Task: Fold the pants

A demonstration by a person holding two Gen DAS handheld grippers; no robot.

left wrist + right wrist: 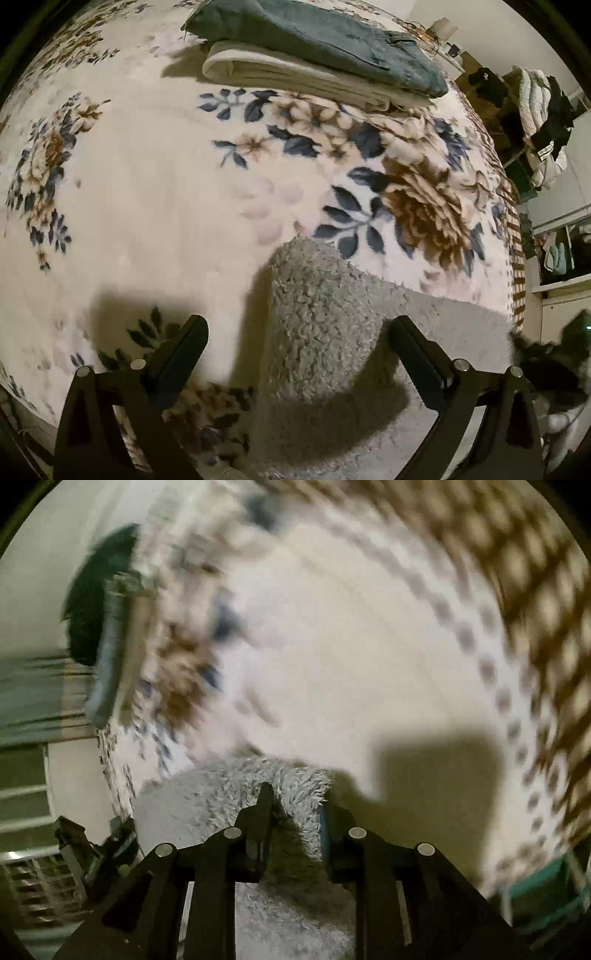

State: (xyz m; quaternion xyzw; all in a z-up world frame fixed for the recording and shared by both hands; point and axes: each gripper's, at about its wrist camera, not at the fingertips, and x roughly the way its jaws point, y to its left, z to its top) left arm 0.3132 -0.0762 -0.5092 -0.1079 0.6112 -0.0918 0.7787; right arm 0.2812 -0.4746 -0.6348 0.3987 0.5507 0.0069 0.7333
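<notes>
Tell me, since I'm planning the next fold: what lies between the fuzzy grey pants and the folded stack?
In the left wrist view, only bare flowered blanket separates the grey pants from the folded stack.

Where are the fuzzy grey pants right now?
The fuzzy grey pants lie on the floral blanket at the near edge of the left wrist view, between the left gripper fingers, with the folded clothes stack beyond.
</notes>
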